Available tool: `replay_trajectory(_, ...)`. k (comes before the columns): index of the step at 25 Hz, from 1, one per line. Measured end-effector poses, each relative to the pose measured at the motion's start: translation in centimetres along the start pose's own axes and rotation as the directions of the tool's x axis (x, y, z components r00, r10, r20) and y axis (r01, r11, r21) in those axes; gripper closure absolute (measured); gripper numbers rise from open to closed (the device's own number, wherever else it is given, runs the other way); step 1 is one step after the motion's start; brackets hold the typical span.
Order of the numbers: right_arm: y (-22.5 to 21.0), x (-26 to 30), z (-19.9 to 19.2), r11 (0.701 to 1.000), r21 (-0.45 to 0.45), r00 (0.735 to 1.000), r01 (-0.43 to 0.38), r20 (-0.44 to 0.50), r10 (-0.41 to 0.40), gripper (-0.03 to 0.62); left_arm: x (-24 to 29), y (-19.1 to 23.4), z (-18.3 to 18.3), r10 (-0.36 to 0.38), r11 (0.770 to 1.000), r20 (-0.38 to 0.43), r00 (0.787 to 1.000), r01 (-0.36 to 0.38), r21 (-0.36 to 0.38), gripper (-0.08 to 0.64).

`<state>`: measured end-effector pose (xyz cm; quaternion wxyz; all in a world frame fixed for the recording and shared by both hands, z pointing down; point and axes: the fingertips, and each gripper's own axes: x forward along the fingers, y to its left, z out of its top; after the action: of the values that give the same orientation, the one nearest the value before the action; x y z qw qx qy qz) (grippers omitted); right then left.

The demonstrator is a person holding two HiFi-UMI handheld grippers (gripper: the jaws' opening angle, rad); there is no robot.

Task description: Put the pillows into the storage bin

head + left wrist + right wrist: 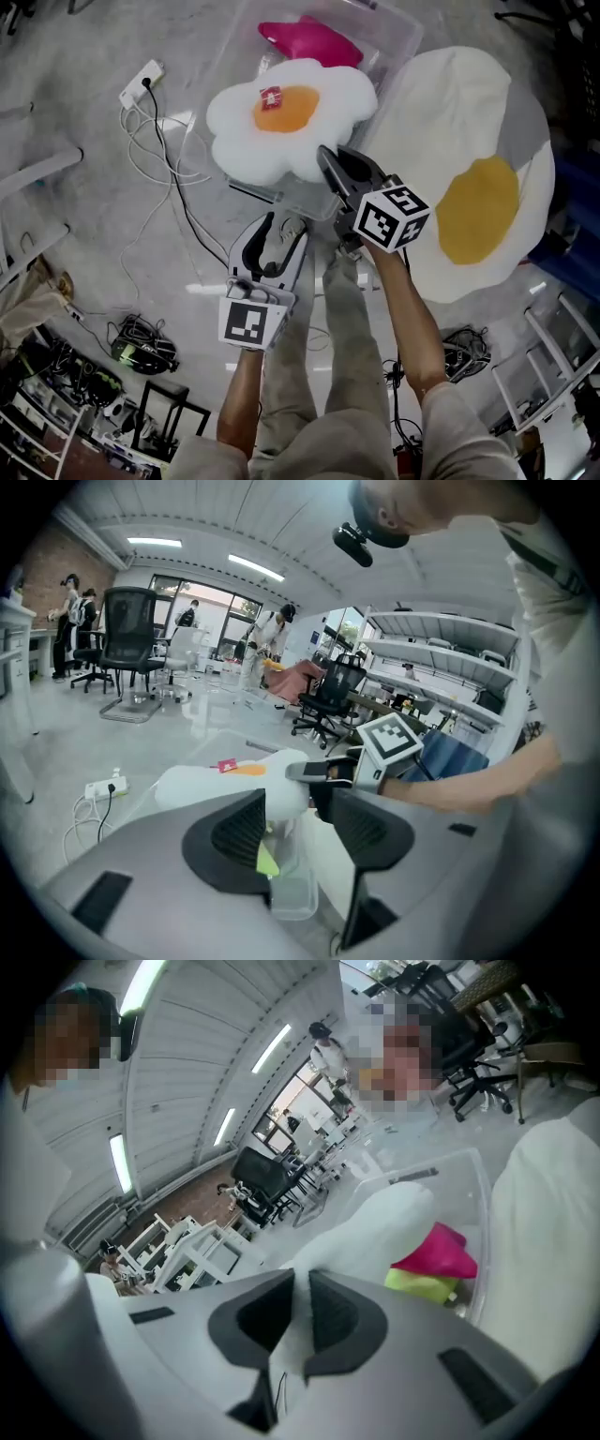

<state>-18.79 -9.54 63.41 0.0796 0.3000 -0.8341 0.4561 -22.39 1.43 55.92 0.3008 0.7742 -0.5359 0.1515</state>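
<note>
Altogether four pillows are visible. Two are plush fried eggs, white and fluffy, with a wavy edge and an orange yolk. The small egg pillow [291, 117], with a red tag [272, 96] on its yolk, hangs over the storage bin [401, 42]. The large egg pillow [469, 159] lies on the floor [94, 187] just beside the bin. The bin is one box of clear hard plastic; inside are one pink pillow [314, 42] and one yellow-green pillow [424, 1285]. The right tongs [326, 159] are almost closed, pinching the white rim of the small egg pillow. The left tongs [277, 225] stand wide apart and grip nothing.
</note>
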Motion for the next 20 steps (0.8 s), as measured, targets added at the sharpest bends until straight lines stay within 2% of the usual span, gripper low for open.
replay_trajectory(3, -0.4, 3.3, -3.1, 0.999, -0.037, 0.998, 0.009, -0.064, -0.011, 0.552, -1.2, 1.4, -0.7, 0.019, 1.000, 0.000, 1.000, -0.019, -0.016, 0.337)
replay_trajectory(4, -1.7, 4.3, -4.7, 0.998, -0.036, 0.993, 0.044, -0.106, -0.047, 0.512, -1.5, 1.8, -0.7, 0.023, 1.000, 0.005, 1.000, -0.023, -0.020, 0.337)
replay_trajectory(5, -3.3, 5.2, -6.4, 0.996, -0.017, 0.983, 0.090, -0.158, -0.091, 0.433, -1.9, 2.2, -0.7, 0.029, 0.999, 0.009, 1.000, -0.029, -0.026, 0.337)
replay_trajectory(6, -4.7, 5.7, -8.0, 0.991, 0.010, 0.970, 0.131, -0.207, -0.126, 0.258, -2.2, 2.6, -0.9, 0.037, 0.999, 0.008, 0.999, -0.037, -0.034, 0.337)
replay_trajectory(7, -5.7, 5.7, -8.9, 0.987, 0.027, 0.960, 0.160, -0.236, -0.149, 0.135, -2.5, 3.0, -1.1, 0.044, 0.998, 0.004, 0.999, -0.044, -0.038, 0.337)
replay_trajectory(9, -6.1, 5.0, -9.4, 0.984, -0.010, 0.955, 0.176, -0.240, -0.174, 0.149, -2.9, 3.7, -1.3, 0.052, 0.998, -0.005, 0.999, -0.053, -0.032, 0.337)
replay_trajectory(13, -5.1, 3.6, -9.6, 0.981, -0.121, 0.954, 0.154, -0.242, -0.180, 0.166, -2.8, 4.1, -1.0, 0.060, 0.998, -0.010, 0.998, -0.060, -0.030, 0.337)
replay_trajectory(20, -4.9, 0.8, -6.5, 0.975, -0.139, 0.965, 0.173, -0.172, -0.196, 0.204, -2.1, 2.2, 1.4, 0.028, 1.000, 0.022, 0.999, -0.028, 0.011, 0.337)
